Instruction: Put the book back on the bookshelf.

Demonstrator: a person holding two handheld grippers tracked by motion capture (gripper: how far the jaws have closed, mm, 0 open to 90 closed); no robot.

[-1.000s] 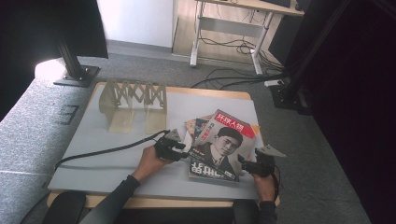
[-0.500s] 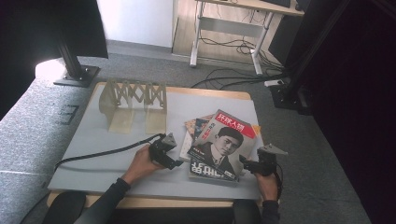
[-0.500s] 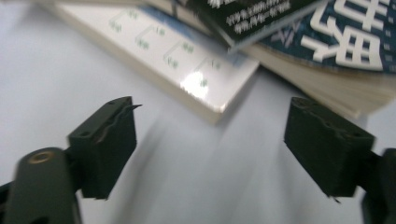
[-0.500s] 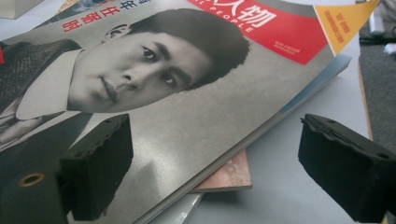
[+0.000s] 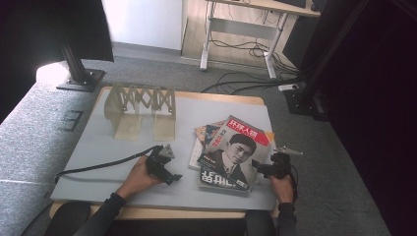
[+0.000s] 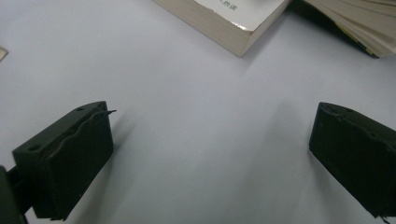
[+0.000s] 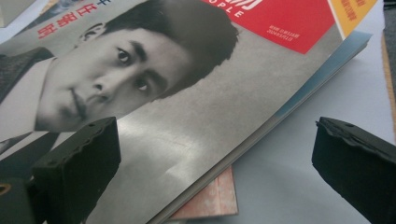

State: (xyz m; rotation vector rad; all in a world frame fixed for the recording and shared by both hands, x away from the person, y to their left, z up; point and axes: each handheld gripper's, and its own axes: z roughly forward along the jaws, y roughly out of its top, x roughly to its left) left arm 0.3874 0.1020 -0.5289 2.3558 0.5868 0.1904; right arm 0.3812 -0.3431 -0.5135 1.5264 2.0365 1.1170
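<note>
Fingers (image 6: 70, 154) wide apart, beside magazines (image 5: 231, 155)

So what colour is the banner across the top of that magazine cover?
Red, with white lettering, on the top magazine; the right gripper view shows it best.

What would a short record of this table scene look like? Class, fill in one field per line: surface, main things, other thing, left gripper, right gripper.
surface: grey mat on a wooden table
main things: stack of magazines, top cover showing a portrait, lying flat
other thing: folding rack standing at the far left of the mat
left gripper: open, jaws just opened, nothing between them, left of the stack
right gripper: open, jaws just opened wider, at the stack's right edge
</note>
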